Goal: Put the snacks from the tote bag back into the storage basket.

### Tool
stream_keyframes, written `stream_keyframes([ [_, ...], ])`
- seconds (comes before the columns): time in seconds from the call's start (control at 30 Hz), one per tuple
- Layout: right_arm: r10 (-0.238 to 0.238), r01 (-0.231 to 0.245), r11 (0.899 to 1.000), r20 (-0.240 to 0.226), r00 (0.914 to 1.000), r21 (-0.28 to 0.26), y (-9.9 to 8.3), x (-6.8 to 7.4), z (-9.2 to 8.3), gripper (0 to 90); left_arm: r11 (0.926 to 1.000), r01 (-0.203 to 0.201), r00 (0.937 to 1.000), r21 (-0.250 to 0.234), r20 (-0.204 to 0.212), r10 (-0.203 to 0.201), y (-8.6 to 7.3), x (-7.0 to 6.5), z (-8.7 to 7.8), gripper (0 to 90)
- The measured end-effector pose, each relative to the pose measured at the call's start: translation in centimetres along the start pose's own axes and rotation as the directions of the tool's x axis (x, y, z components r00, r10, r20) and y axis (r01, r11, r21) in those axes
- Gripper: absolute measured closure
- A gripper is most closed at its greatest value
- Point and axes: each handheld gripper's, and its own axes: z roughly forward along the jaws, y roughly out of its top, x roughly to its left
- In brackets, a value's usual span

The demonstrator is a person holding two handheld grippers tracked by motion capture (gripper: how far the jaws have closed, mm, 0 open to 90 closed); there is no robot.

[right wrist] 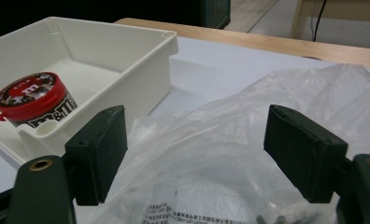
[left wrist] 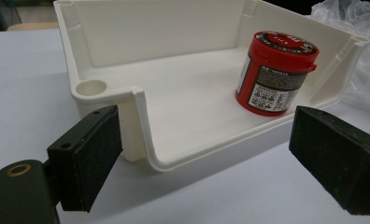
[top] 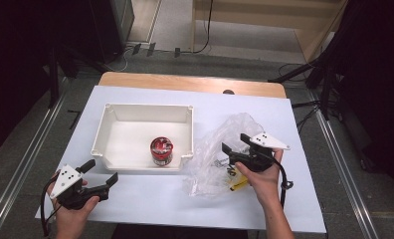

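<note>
Hovering over the clear bag [top: 220,149], the right claw [top: 233,148] had its jaws spread wide with nothing between them; in the right gripper view the crumpled plastic [right wrist: 230,154] lay under and between the two pads, though contact could not be made out. The bag sat on the white counter [top: 150,199] just right of the tray [top: 105,127], with a yellow item [top: 239,184] and small dark parts showing through it near the person's right hand [top: 262,177]. The left claw [top: 101,175] also stood open and empty, held above the counter near the tray's front left corner [left wrist: 92,88]. A red can [top: 161,150] stood upright inside the tray, by its front wall toward the right; it showed in the left gripper view [left wrist: 275,72] too.
</note>
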Motion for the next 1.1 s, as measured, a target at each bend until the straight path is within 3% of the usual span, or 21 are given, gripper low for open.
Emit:
stream_keyframes([
  [1.1, 0.060, -0.060, 0.998, 0.092, 0.9940, 0.004, -3.5, -4.4, -4.2, 21.3, 1.0000, 0.005, 1.0000, 0.003, -0.008, -0.005, -0.1, 0.1, 0.0, 9.5],
])
